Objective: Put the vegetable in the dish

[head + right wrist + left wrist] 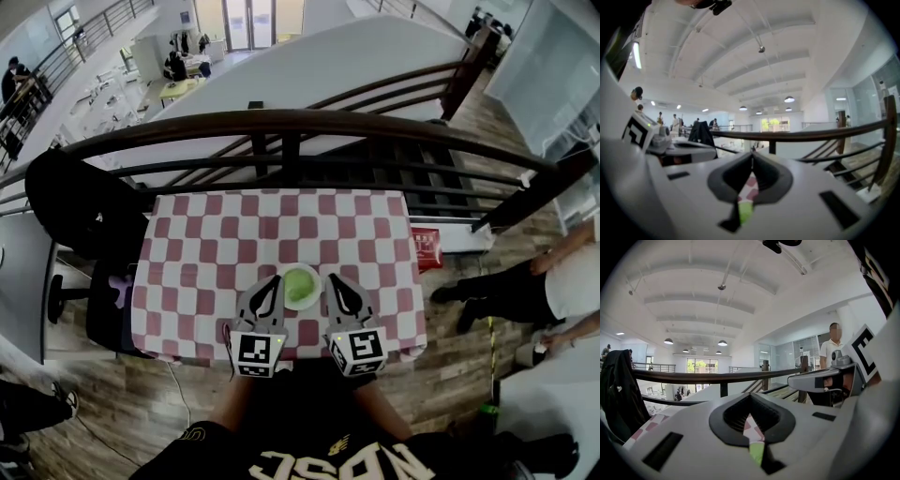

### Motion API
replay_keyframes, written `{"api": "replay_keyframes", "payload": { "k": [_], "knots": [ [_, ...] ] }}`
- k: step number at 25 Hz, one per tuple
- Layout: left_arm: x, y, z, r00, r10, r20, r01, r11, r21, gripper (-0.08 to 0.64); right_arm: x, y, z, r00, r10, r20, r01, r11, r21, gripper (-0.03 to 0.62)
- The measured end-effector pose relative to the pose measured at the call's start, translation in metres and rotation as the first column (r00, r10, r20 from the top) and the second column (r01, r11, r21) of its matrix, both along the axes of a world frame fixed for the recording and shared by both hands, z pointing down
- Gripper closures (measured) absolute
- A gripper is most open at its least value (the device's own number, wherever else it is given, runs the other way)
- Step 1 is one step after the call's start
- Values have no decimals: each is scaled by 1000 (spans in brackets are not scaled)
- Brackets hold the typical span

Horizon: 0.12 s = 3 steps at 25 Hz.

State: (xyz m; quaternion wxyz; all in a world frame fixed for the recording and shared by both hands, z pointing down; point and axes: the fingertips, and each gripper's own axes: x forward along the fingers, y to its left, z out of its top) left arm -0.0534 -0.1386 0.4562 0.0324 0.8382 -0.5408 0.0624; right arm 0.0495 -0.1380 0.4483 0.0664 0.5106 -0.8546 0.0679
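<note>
1. Head view: the green vegetable (300,286) sits in the white dish (302,266), on the near side of the checked bench (206,253).
2. Just left of the dish, the left gripper (277,281) is closed and empty.
3. Just right of it, the right gripper (331,281) is closed and empty too.

The dish (301,286) sits on the desk (206,253) near its front edge, about midway across. The left gripper (274,281) lies just left of the dish and the right gripper (331,280) just right of it, jaws pointing away from the person. A railing (281,122) runs behind the desk, and a jacket (75,202) hangs by its far left corner.
</note>
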Motion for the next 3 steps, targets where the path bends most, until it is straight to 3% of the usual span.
{"api": "replay_keyframes", "payload": {
  "k": [3],
  "knots": [
    [4,-3,4,1000,6,5,-6,1000,-8,543,4,-5,3,1000,2,-4,-2,1000,-7,577]
  ]
}}
